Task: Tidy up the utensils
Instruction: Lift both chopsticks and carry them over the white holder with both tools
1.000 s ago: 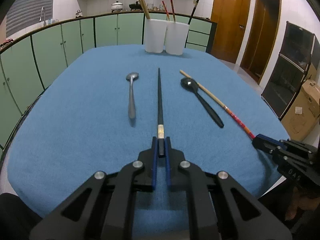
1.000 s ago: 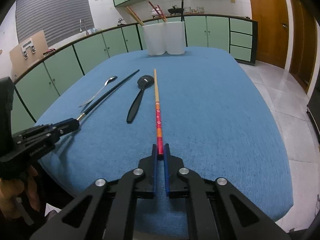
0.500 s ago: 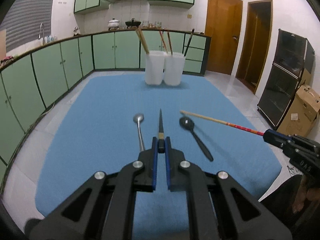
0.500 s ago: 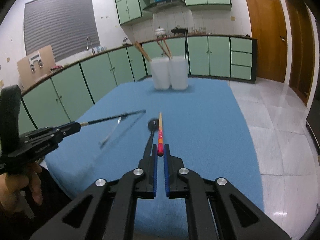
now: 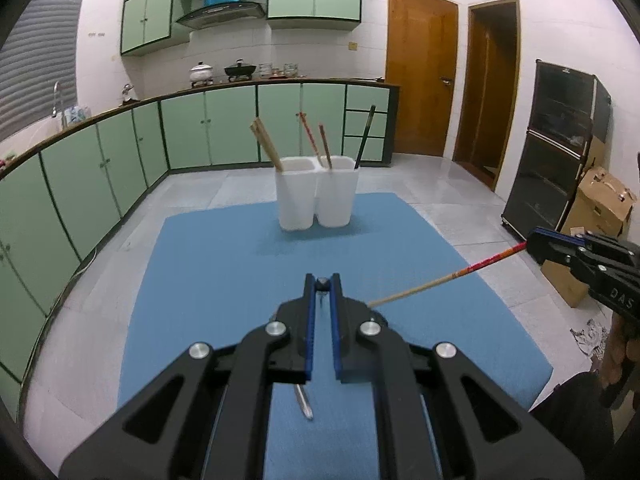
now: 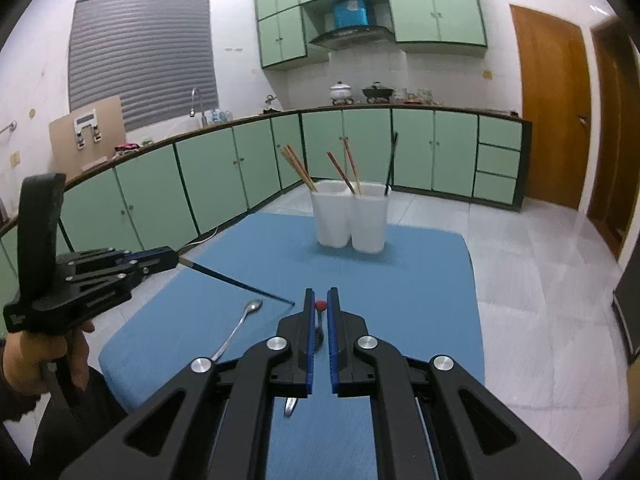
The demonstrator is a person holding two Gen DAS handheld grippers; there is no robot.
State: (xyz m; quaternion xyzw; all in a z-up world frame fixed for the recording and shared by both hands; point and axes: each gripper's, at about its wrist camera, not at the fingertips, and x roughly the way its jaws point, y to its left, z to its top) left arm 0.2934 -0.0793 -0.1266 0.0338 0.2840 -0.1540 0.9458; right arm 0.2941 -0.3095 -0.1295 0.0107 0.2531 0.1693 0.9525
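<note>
My left gripper (image 5: pixel 322 283) is shut on a black chopstick (image 5: pixel 322 285), seen end-on between the blue pads and held well above the blue table (image 5: pixel 224 264). From the right wrist view, that black chopstick (image 6: pixel 240 285) slants down from the left gripper (image 6: pixel 174 258). My right gripper (image 6: pixel 320 304) is shut on the red end of a red-and-wood chopstick (image 6: pixel 320 305). The same chopstick (image 5: pixel 440 280) sticks out leftward from the right gripper (image 5: pixel 530 238). Two white holders (image 5: pixel 316 196) stand at the table's far edge with chopsticks in them.
A silver spoon (image 6: pixel 240 326) lies on the cloth below the grippers, and a black spoon (image 6: pixel 318 342) shows partly under the right fingers. Green cabinets (image 5: pixel 100 168) curve around the left and back. A cardboard box (image 5: pixel 592 216) and a dark cabinet (image 5: pixel 556 148) stand right.
Both grippers rose from the table, each lifting its chopstick off the cloth. The spoons stayed on the table and now lie far below.
</note>
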